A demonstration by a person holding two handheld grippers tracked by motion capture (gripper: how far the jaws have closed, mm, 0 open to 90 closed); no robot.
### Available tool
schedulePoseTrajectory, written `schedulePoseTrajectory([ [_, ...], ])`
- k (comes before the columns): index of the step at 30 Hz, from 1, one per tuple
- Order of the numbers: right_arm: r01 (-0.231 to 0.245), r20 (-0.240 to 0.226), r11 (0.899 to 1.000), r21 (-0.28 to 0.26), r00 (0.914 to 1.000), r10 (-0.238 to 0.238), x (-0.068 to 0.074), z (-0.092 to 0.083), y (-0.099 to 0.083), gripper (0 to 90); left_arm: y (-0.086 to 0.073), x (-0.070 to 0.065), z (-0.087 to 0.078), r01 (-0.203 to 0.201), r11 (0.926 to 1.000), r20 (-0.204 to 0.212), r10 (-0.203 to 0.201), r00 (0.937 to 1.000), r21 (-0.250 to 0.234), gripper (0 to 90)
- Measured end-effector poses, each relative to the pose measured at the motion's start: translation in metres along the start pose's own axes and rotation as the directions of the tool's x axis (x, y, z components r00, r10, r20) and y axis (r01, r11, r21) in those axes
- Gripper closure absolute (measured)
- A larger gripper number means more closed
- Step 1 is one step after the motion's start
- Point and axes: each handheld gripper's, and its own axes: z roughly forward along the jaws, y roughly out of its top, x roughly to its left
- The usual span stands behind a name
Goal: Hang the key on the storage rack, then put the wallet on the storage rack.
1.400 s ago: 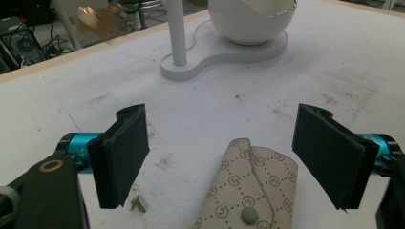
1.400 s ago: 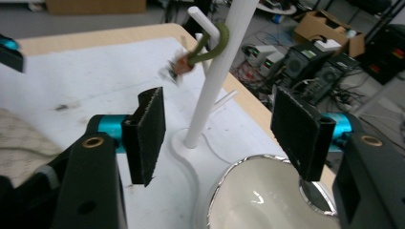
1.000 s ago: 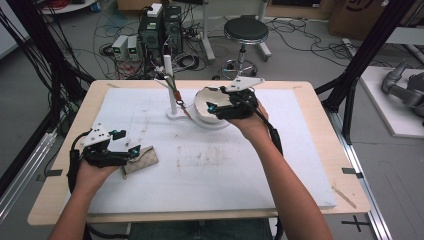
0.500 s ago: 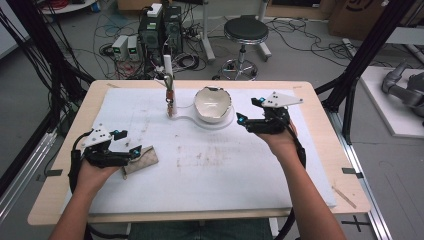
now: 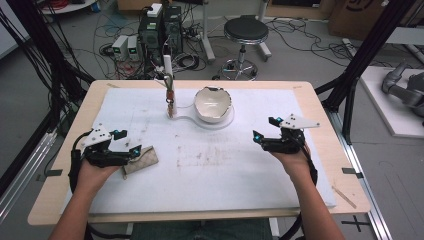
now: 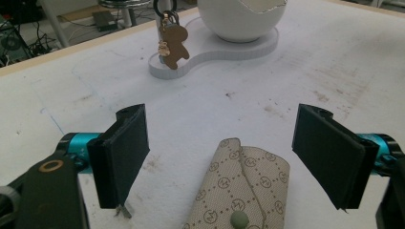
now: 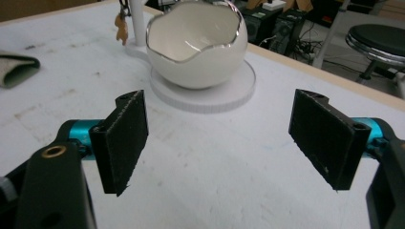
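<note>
High view, left gripper (image 5: 131, 142): held at the near left of the white mat (image 5: 215, 175), jaws spread around the far end of the beige pouch (image 5: 141, 159); pads not seen pressing on it.
High view, right gripper (image 5: 263, 131): held over bare mat at the right, jaws just opened wide, nothing between them; well apart from the egg-shaped bowl (image 5: 213, 104).
High view, room: broad bare mat is seen between the two grippers; the table edge (image 5: 200, 216) runs near the person.
Left gripper view: pouch (image 6: 241, 188) lies flat between the released jaws, snap end nearest the camera, a gap left on each side; keychain figure (image 6: 173, 40) hangs on its stand farther off.
Right gripper view: jaws released and empty; bowl (image 7: 197, 44) sits on its round base beyond the left jaw; far table edge passes behind it.
</note>
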Motion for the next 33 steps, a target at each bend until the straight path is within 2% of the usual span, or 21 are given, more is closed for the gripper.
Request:
schedulePoseTrajectory([
  [2,-0.005,0.014,1.0,0.003,0.9999,0.005,0.0,-0.003,-0.01,21.6,0.0,0.0,0.001,0.002,1.0,0.005,-0.002,1.0,-0.003,19.9],
  [4,0.01,0.04,1.0,-0.002,0.9991,-0.009,-0.002,-0.005,-0.017,21.6,0.001,0.0,0.001,-0.001,1.0,0.013,0.001,0.9999,-0.007,19.9],
  [8,-0.01,0.05,1.0,-0.003,0.9987,0.01,-0.006,-0.01,-0.027,21.6,0.004,0.002,0.004,-0.002,0.9998,0.024,0.002,0.9997,-0.021,19.9],
  [13,-0.008,0.06,0.999,0.031,0.9982,0.006,-0.01,-0.014,-0.035,21.1,0.005,0.003,0.009,0.001,0.9997,0.03,0.0,0.9996,-0.023,19.9],
  [16,-0.024,0.064,0.999,0.037,0.9977,0.021,-0.014,-0.015,-0.041,21.1,0.005,0.003,0.011,0.001,0.9998,0.03,0.0,0.9995,-0.02,19.9],
  [17,-0.035,0.062,0.999,0.039,0.9975,0.033,-0.015,-0.015,-0.042,21.0,0.006,0.002,0.013,0.001,0.9998,0.031,0.0,0.9995,-0.019,19.9],
  [25,-0.039,0.064,0.998,0.046,0.9973,0.036,-0.019,-0.016,-0.044,21.0,0.007,-0.002,0.015,-0.011,0.9999,0.038,0.011,0.9992,-0.011,19.9],
  [33,-0.049,0.076,0.998,0.05,0.9961,0.045,-0.024,-0.014,-0.045,21.0,0.004,-0.003,0.011,-0.01,0.9999,0.046,0.01,0.9989,-0.003,19.9],
])
